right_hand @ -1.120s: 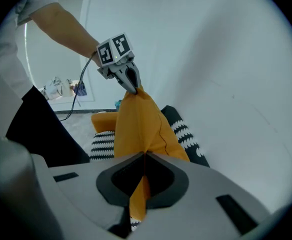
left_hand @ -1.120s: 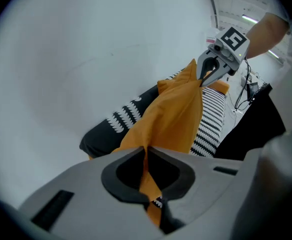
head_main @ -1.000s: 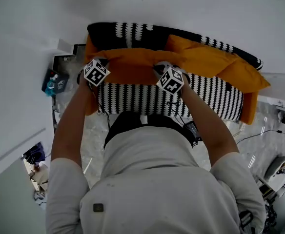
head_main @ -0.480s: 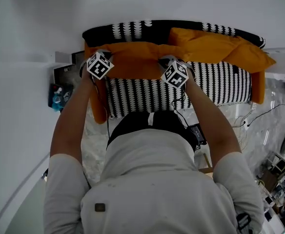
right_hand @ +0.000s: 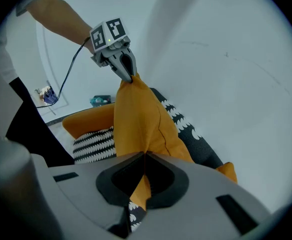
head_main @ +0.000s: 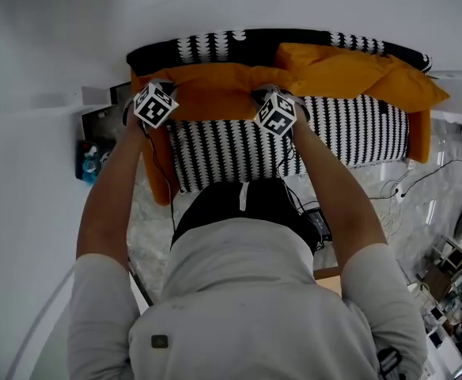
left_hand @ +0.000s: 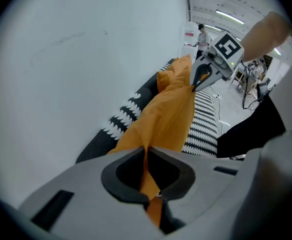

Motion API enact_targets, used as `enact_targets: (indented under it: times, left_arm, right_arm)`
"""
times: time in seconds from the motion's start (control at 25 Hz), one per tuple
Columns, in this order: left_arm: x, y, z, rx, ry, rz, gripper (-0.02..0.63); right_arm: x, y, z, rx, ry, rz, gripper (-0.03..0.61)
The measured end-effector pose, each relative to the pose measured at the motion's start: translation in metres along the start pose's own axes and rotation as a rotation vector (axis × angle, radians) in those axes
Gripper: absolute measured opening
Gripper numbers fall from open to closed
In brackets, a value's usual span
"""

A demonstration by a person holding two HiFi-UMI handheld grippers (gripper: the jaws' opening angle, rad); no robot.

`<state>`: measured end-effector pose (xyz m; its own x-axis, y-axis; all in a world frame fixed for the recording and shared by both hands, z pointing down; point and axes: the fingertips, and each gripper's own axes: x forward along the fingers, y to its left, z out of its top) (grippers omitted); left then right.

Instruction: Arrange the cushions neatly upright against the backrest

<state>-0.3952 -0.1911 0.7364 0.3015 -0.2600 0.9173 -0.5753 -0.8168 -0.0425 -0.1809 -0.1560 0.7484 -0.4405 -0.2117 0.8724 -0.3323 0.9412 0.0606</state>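
White wall (head_main: 57,22) fills the upper part and left side of the head view, and a long sofa in black-and-white patterned fabric (head_main: 357,133) stands against it across the upper middle of the frame, with marbled grey floor (head_main: 421,204) at the lower right. The sofa's dark backrest (head_main: 239,46) runs along the wall and its striped seat (head_main: 231,153) lies nearer the person, whose pale-sleeved shoulders and bare forearms take up the lower half of the picture. A plump orange fabric cushion (head_main: 215,97) sits in the upper middle, just in front of the backrest and above the seat, with its top seam stretched between the two tools. The left hand-held gripper (left_hand: 148,179) has its jaws pressed together on a fold of that cushion at the left corner of the seam. The right hand-held gripper (right_hand: 142,176) pinches the same cushion at the right corner in the same way. Both point steeply down, their marker cubes facing the head camera. Whether the cushion's lower edge rests on the seat cannot be told. A second orange cushion (head_main: 350,74) leans against the backrest to the right, touching the held one near the right hand-held gripper and tilting toward the sofa's right end.
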Motion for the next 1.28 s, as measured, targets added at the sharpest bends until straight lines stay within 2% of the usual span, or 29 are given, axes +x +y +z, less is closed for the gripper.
enact_targets:
  times: [0.32, 0.76, 1.0, 1.28]
  left_arm:
    - [0.016, 0.015, -0.01, -0.04, 0.004, -0.011, 0.021]
    - [0.047, 0.026, -0.037, -0.083, 0.028, -0.034, 0.024]
    - [0.052, 0.034, -0.035, -0.174, -0.026, 0.02, 0.064]
    - [0.047, 0.039, -0.03, -0.203, -0.046, 0.066, 0.107]
  right_arm:
    - [0.03, -0.022, 0.004, -0.01, 0.026, 0.013, 0.028]
    - [0.07, -0.018, -0.001, -0.005, 0.065, 0.039, 0.028]
    - [0.074, -0.024, -0.001, 0.007, 0.072, 0.012, 0.032]
    - [0.068, -0.022, 0.002, 0.016, 0.062, 0.002, 0.043]
